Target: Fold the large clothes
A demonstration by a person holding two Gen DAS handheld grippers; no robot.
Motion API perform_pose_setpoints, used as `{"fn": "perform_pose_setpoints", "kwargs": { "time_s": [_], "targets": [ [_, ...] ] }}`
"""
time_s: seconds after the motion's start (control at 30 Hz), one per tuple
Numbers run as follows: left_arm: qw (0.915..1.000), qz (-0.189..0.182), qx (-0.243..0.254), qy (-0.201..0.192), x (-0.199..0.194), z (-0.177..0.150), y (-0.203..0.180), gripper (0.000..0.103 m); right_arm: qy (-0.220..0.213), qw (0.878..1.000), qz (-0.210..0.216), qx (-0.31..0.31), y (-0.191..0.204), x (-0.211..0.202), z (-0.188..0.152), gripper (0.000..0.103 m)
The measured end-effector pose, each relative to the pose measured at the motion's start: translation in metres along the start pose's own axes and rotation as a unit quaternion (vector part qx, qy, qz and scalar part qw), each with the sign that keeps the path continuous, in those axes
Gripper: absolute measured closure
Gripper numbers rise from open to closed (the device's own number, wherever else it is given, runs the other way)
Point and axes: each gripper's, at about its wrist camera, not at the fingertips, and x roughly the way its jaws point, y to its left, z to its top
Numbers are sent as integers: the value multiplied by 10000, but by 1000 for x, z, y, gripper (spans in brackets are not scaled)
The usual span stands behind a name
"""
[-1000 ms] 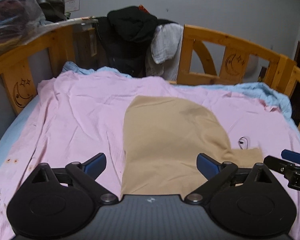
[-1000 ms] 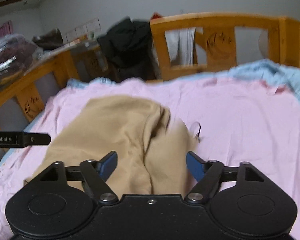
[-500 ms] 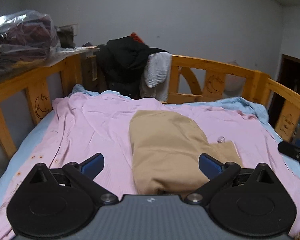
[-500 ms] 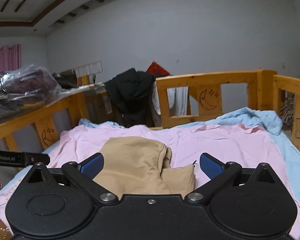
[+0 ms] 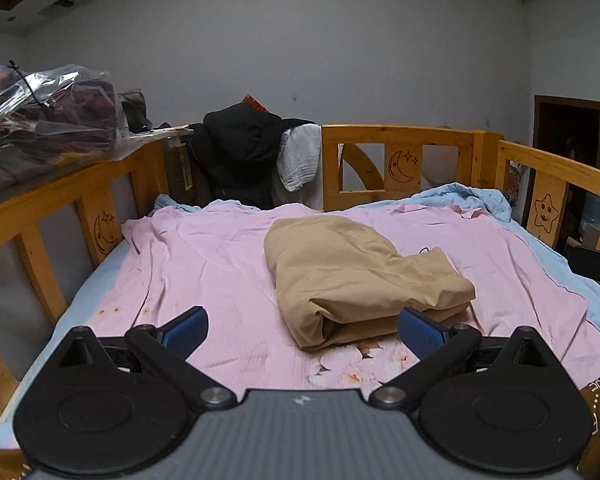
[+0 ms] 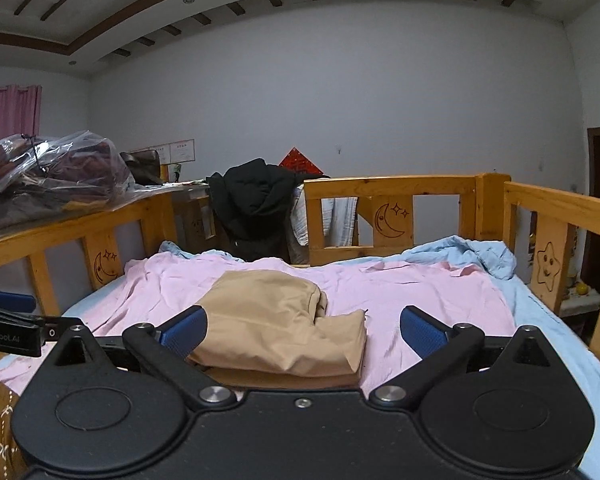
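**Tan garment folded mid-bed, both my grippers empty**

Wooden bed frame (image 6: 396, 186) rails the sides. Pink sheet (image 5: 204, 256) covers the mattress; folded tan garment (image 5: 356, 276) lies mid-sheet. Black jacket (image 6: 256, 204) drapes the far rail. My left gripper (image 5: 302, 326) and right gripper (image 6: 304, 330) gape wide, holding nothing.

Dim, even indoor light, soft shadows, sharp focus, strong fisheye bending at edges.
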Motion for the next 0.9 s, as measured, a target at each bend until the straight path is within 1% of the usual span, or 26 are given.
{"fn": "perform_pose_setpoints", "kwargs": {
  "time_s": [0.17, 0.33, 0.37, 0.43, 0.5, 0.6, 0.73, 0.9],
  "targets": [
    [9999, 14, -109, 60, -1, -9, 0, 1, -61, 9999, -140, 57, 8, -15, -12, 1],
    [9996, -57, -263, 115, -1, -21, 3, 1, -113, 9995, -303, 32, 13, -25, -32, 1],
    [9994, -57, -320, 143, 0, -23, 4, 1, -73, 9995, -318, -37, 15, -25, -37, 1],
    [9993, -66, -347, 150, 1, -28, 5, 1, 140, 9991, -326, -213, 19, -20, -48, 1],
    [9996, -15, -236, 161, 2, -33, 3, 1, 343, 9982, -363, -322, 21, -15, -58, 1],
    [9996, 65, -151, 213, 5, -40, 2, 1, 522, 9972, -362, -390, 22, -8, -64, 1],
    [9992, 66, -237, 329, 9, -47, 2, 1, 575, 9972, -366, -298, 22, -6, -67, 1],
    [9990, 104, -214, 378, 9, -52, 1, 1, 644, 9969, -378, -245, 20, -4, -68, 1]
  ]
}}
